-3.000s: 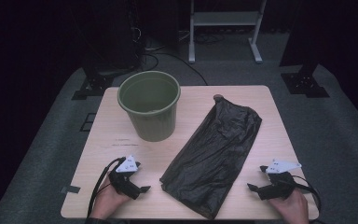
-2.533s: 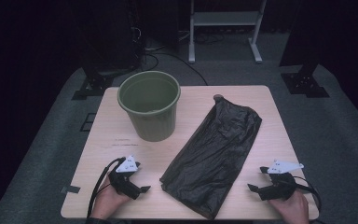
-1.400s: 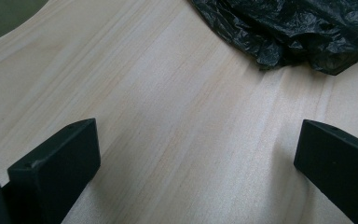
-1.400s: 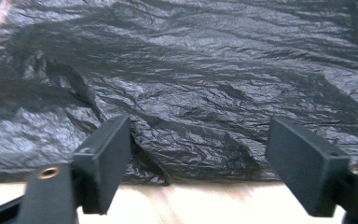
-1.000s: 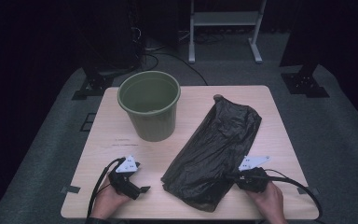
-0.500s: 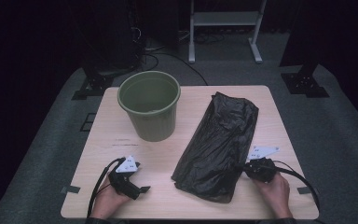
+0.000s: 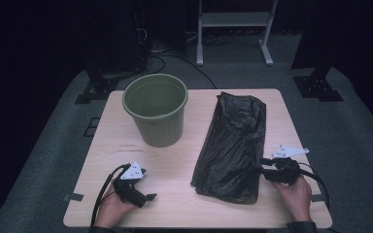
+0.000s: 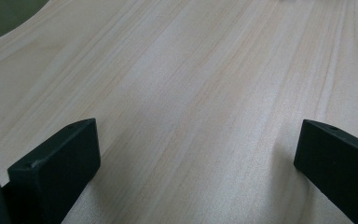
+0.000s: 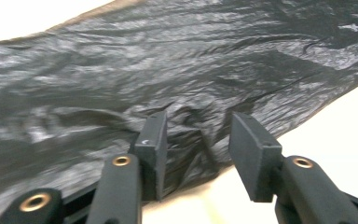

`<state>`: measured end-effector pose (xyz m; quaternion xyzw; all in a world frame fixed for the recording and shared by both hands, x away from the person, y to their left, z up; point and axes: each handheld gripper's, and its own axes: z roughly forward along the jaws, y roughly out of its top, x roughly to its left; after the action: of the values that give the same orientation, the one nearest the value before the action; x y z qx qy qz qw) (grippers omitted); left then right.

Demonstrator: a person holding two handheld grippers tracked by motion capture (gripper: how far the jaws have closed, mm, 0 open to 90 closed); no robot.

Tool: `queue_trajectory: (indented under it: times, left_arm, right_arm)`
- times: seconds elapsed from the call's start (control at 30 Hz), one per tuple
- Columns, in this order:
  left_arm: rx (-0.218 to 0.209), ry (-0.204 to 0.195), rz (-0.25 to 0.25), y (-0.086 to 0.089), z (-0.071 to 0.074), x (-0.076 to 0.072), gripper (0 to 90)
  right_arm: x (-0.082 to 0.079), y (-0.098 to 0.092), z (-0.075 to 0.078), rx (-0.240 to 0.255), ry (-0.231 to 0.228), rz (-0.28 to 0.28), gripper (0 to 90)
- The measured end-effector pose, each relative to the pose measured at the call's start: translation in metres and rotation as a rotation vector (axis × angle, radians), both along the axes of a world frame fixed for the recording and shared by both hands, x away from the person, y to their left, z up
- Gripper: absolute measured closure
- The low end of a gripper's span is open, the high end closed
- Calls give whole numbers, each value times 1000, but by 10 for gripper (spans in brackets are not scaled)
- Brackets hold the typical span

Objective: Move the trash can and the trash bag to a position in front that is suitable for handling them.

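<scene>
A black plastic bag (image 7: 233, 141) lies flat and lengthwise on the right half of the wooden table (image 7: 175, 194). An empty green bucket (image 7: 156, 114) stands upright at the back left. My right gripper (image 7: 261, 167) is at the bag's near right edge. Its jaws have just been opening and now stand apart. In the right gripper view (image 9: 198, 140) a crumpled fold of the bag (image 9: 168, 60) rises between them, and the pads do not press on it. My left gripper (image 7: 148, 198) rests at the front left, open (image 8: 196, 154) over bare wood (image 8: 191, 70).
Behind the table, a white stand's legs (image 7: 267, 53) and cables (image 7: 165, 56) are on the grey floor. Dark stand bases sit at the back left (image 7: 94, 90) and right (image 7: 318, 87). Grey tape (image 7: 73, 197) marks the table's front left corner.
The right gripper went to the bag's near edge, closed on it and drew that end to the right, so the bag lies straighter. Its jaws now stand apart. The left gripper stayed still.
</scene>
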<state>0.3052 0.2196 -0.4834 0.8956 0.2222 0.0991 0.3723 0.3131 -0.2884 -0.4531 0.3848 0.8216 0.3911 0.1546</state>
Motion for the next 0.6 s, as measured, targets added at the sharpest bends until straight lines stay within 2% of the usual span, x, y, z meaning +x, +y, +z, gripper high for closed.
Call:
queue_trajectory:
  times: [0.03,0.07,0.1,0.2,0.27,0.33,0.47,0.6]
  left_arm:
    - [0,0,0,0,0,0,0]
    - [0,0,1,0,0,0,0]
    - [0,0,1,0,0,0,0]
    - [-1,0,1,0,0,0,0]
    - [-1,0,1,0,0,0,0]
    - [-1,0,3,0,0,0,0]
    - [-1,0,4,0,0,-1,0]
    - [-1,-1,4,0,0,-1,0]
  right_arm:
    - [0,0,0,0,0,0,548]
    - [-9,2,3,10,1,12,521]
    - [-9,2,3,10,1,12,521]
    - [-26,8,5,19,15,43,467]
    - [-29,10,6,15,14,44,453]
    - [-38,16,5,31,24,67,436]
    - [-46,23,-3,-20,44,69,424]
    - [-51,25,-13,-29,67,74,407]
